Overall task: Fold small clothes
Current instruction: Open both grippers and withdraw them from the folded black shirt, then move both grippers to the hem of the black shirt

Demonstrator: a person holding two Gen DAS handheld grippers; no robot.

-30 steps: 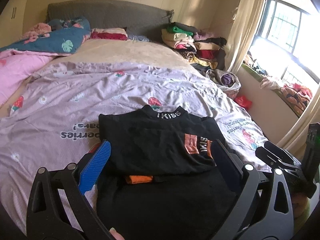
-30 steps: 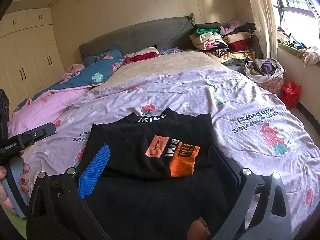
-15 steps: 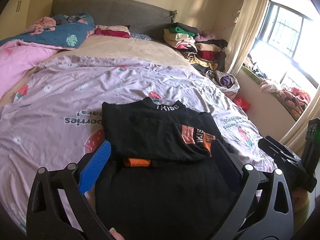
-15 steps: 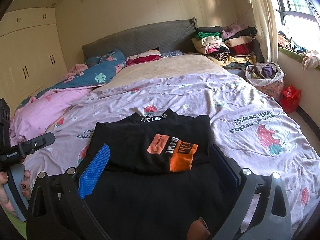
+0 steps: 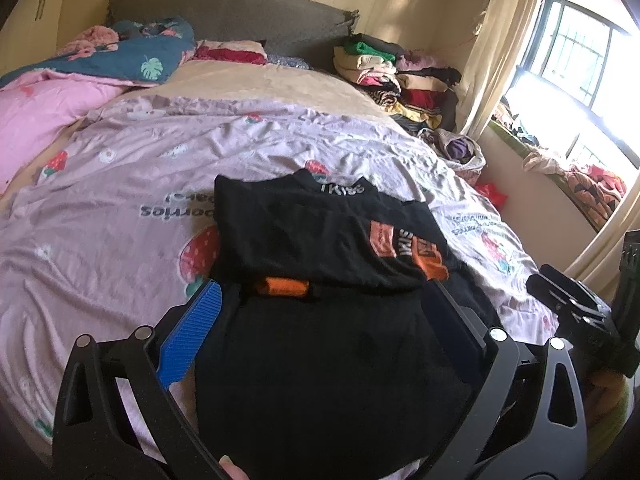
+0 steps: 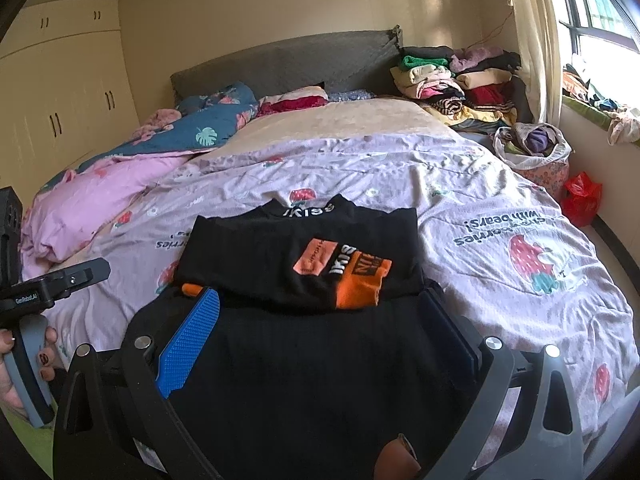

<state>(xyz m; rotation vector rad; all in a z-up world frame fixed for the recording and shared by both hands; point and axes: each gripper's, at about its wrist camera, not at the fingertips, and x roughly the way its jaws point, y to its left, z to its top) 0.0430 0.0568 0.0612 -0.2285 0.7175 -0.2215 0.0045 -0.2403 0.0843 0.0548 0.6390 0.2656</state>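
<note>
Both tongs, the left gripper [image 5: 320, 312] and right gripper [image 6: 320, 312], hang with jaws apart, gripping nothing.
The black cotton shirt with orange print [image 6: 304, 260] lies part-folded on the lilac strawberry-print bedsheet [image 6: 500, 200]; pinching only the top layer could drag its folded sleeves loose and skew the fold.
</note>
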